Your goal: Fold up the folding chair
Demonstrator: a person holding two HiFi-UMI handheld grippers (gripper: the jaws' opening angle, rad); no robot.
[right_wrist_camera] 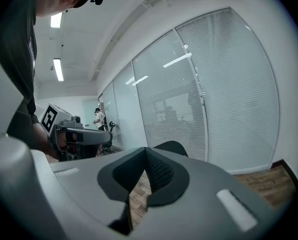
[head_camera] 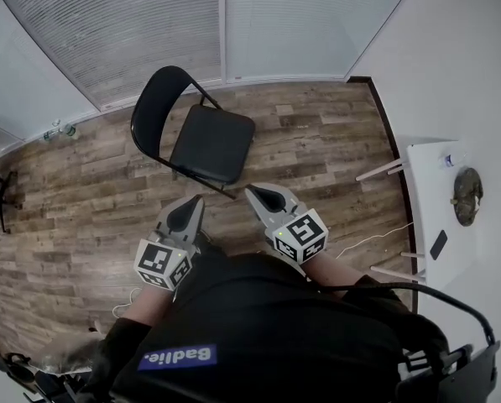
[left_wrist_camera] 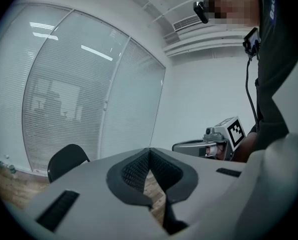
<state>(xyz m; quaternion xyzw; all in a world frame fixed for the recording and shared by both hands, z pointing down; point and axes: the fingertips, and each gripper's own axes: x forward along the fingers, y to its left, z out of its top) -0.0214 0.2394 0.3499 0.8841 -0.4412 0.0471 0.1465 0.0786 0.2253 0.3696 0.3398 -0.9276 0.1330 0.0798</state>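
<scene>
One folding chair (head_camera: 201,133), two claws of mine.
The black chair stands unfolded at 12 o'clock; my left claw (head_camera: 191,206) and right claw (head_camera: 255,194) are both closed, empty.

The head view is looking steeply down from above the person's torso, taking in the folding chair (head_camera: 210,141) on the wooden floor (head_camera: 317,133) just ahead of the left gripper (head_camera: 191,201) and right gripper (head_camera: 255,193). Each gripper view is riding low behind its own jaws, looking nearly level; all three views are sharing the chair and the window blinds (left_wrist_camera: 64,99)
</scene>
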